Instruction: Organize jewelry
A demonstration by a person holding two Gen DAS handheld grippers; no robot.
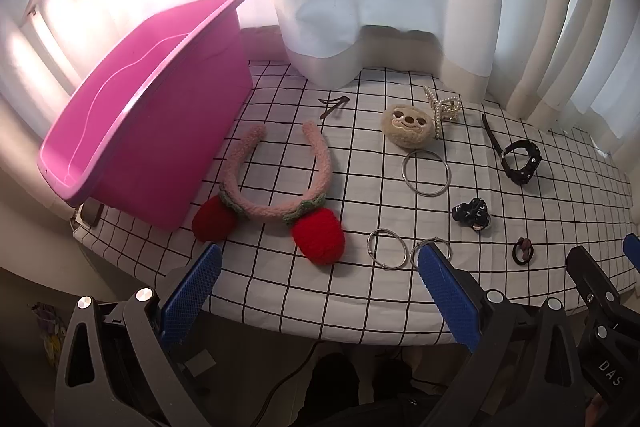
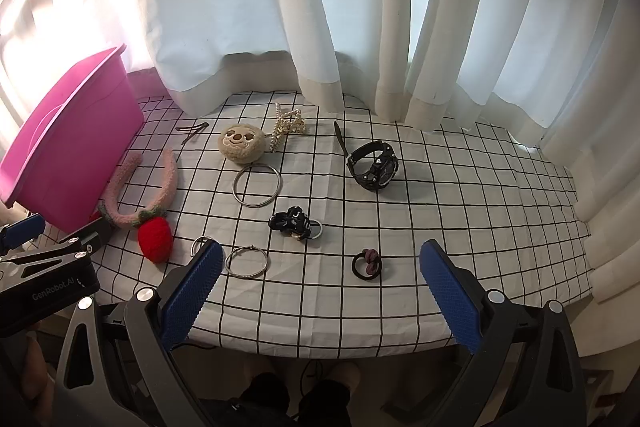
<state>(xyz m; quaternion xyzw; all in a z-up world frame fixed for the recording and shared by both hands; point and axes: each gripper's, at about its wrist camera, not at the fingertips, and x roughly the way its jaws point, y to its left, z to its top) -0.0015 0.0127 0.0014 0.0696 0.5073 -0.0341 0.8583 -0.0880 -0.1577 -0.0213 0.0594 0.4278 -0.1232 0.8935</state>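
A pink bin [image 1: 152, 131] stands at the table's left, also in the right wrist view [image 2: 68, 151]. Beside it lies a fuzzy pink headband with red strawberries [image 1: 276, 195] [image 2: 156, 239]. Spread on the checked cloth are a plush sloth clip [image 1: 408, 126] [image 2: 241, 143], a pearl claw clip [image 1: 442, 109] [image 2: 286, 125], a large silver bangle [image 1: 426, 171] [image 2: 257, 185], two small hoops [image 1: 386, 249] [image 2: 246, 263], a black watch [image 1: 520, 157] [image 2: 374, 165], a dark scrunchie [image 1: 471, 214] [image 2: 292, 223] and a hair tie [image 1: 522, 250] [image 2: 366, 265]. My left gripper [image 1: 318, 291] and right gripper [image 2: 320, 287] are open and empty above the front edge.
Two brown hairpins [image 1: 334, 105] [image 2: 193, 131] lie near the bin. White curtains [image 2: 320, 7] hang behind the table. The checked cloth [image 2: 460, 211] drops off at the front edge. The left gripper's body [image 2: 44, 275] shows at the right wrist view's left.
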